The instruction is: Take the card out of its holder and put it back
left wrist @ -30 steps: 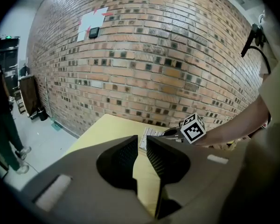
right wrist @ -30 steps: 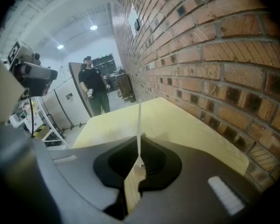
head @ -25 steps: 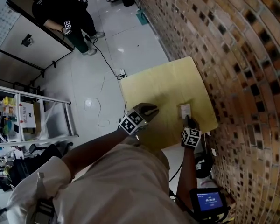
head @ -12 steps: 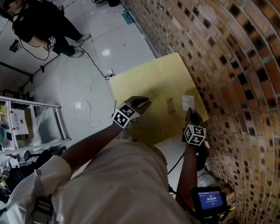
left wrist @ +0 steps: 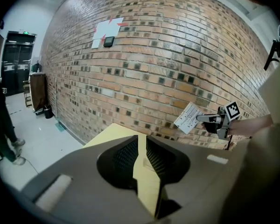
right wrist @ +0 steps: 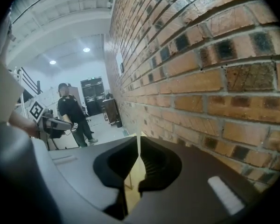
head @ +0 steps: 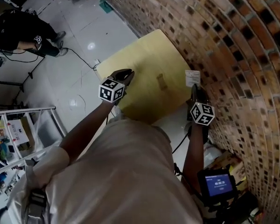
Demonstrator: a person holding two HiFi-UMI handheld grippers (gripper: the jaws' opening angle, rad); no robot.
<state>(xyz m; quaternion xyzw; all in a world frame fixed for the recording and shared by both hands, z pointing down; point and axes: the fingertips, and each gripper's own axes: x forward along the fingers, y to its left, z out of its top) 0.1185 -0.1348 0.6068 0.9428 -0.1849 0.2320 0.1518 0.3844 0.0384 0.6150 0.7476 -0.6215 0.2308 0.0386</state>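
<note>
One card [head: 192,78] | lifted clear of its holder [head: 162,81], which stays on the bench [head: 140,64] | pinched in the pressed-together right hand-held gripper [head: 194,88], raised beside the brick wall [head: 242,45] (a second ago it stood in the holder) | left hand-held gripper [head: 123,74] slightly parted, empty | judged: removal done, reinsertion remains.

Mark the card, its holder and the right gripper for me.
card [head: 192,77], head view, middle of its white face.
holder [head: 162,81], head view, its small body standing on the table.
right gripper [head: 195,88], head view, fingertips pinching the card's lower edge.
</note>
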